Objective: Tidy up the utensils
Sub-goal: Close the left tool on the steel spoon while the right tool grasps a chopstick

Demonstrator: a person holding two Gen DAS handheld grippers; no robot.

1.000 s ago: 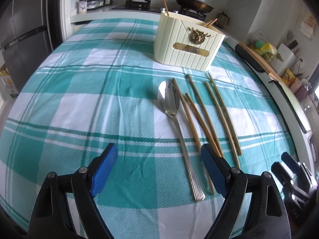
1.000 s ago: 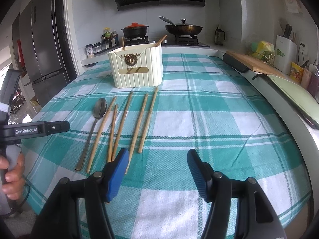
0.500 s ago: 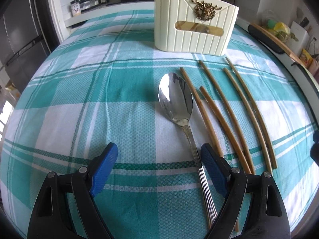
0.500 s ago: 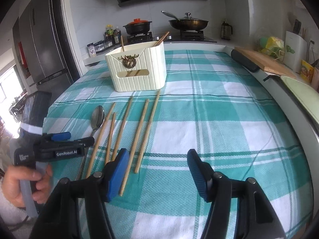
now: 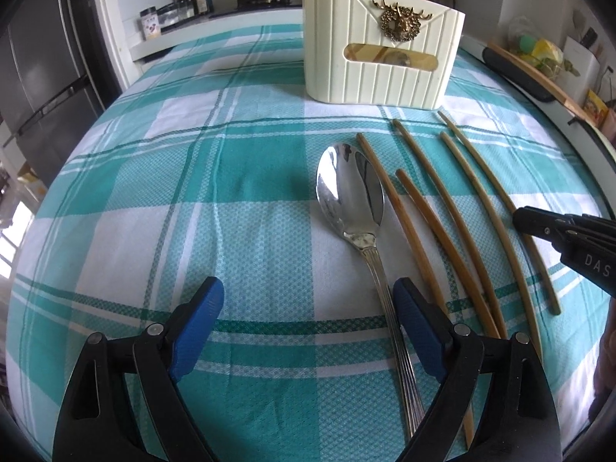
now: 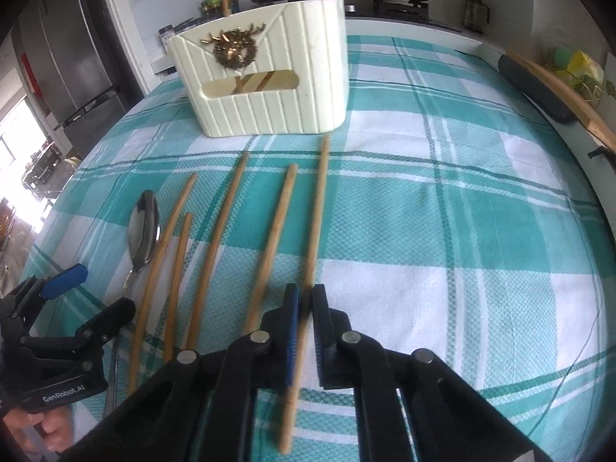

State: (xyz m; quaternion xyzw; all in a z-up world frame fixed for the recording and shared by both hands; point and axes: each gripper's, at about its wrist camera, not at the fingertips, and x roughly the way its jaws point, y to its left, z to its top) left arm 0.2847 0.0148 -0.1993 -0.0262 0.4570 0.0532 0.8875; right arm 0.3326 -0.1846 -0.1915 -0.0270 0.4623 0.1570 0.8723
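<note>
Chopsticks lie in a loose row on the teal-and-white checked tablecloth (image 6: 442,231), in front of the cream ribbed utensil holder (image 6: 269,77) that carries a gold stag emblem and a slot window showing sticks already inside. Our right gripper (image 6: 304,304) has its blue-padded fingers pressed together on the rightmost chopstick (image 6: 317,211), pinching it near its lower third; the stick's far tip points at the holder's base and its near end runs under the gripper toward us. The four other chopsticks (image 6: 219,238) lie beside it to the left, apart from the fingers. Our left gripper (image 5: 308,312) is spread wide just above the cloth, holding nothing; the steel spoon (image 5: 352,200) lies bowl-up with its ribbed handle passing just inside the right-hand blue pad (image 5: 414,315), and we cannot tell whether they touch. From the right wrist view we read "GenRobot.AI" in white on the left gripper's body; from the left wrist view, the letters "DAS" show on the right gripper's side, the rest cut off.
</note>
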